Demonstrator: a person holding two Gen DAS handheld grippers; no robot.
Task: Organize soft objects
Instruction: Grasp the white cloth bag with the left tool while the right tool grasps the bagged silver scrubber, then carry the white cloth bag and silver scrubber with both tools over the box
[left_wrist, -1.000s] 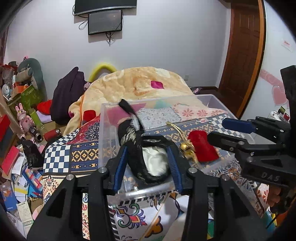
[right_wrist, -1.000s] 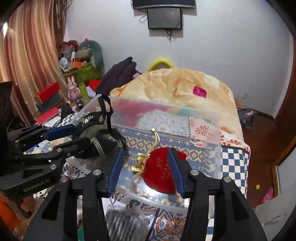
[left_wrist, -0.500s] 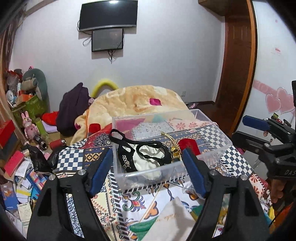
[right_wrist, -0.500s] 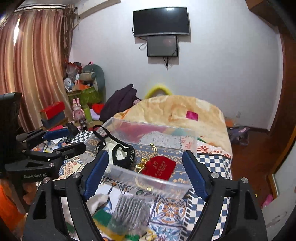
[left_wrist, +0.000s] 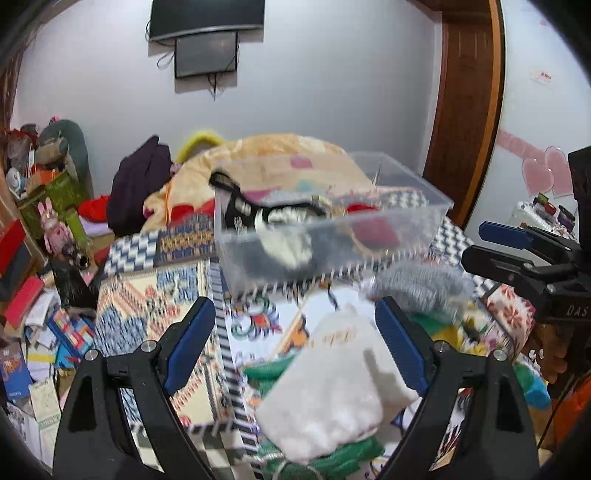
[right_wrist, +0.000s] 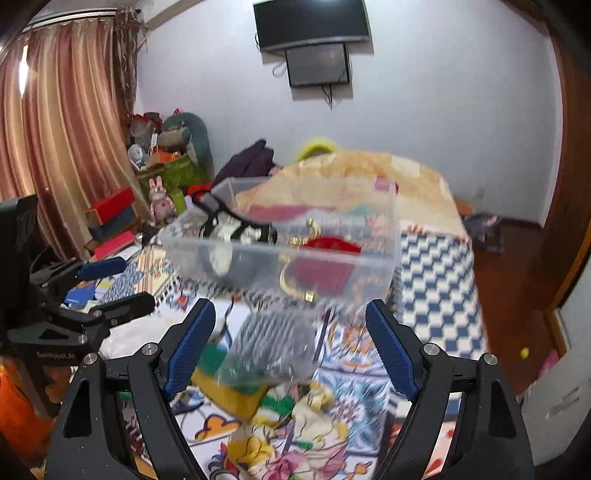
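Observation:
A clear plastic bin (left_wrist: 369, 240) (right_wrist: 354, 273) sits on the patterned bedspread. It holds a black-and-white strappy garment (left_wrist: 280, 236) (right_wrist: 225, 236) and a red pouch (left_wrist: 376, 230) (right_wrist: 332, 254) with a gold cord. In front of the bin lie a white fluffy pouch (left_wrist: 332, 391) and a grey knitted item (left_wrist: 421, 288) (right_wrist: 273, 347) on green and yellow cloth. My left gripper (left_wrist: 295, 339) is open and empty above the white pouch. My right gripper (right_wrist: 288, 339) is open and empty above the grey item.
An orange blanket heap (left_wrist: 280, 162) lies behind the bin. A dark purple bundle (left_wrist: 140, 184) and a cluttered shelf with toys (left_wrist: 48, 206) are at the left. A wooden door (left_wrist: 465, 110) is at the right. Papers litter the floor (left_wrist: 33, 354) at the left.
Both grippers let go of their items in the bin, opened wide and pulled back toward me. The view now tilts down onto the pouch and grey item in front of the bin.

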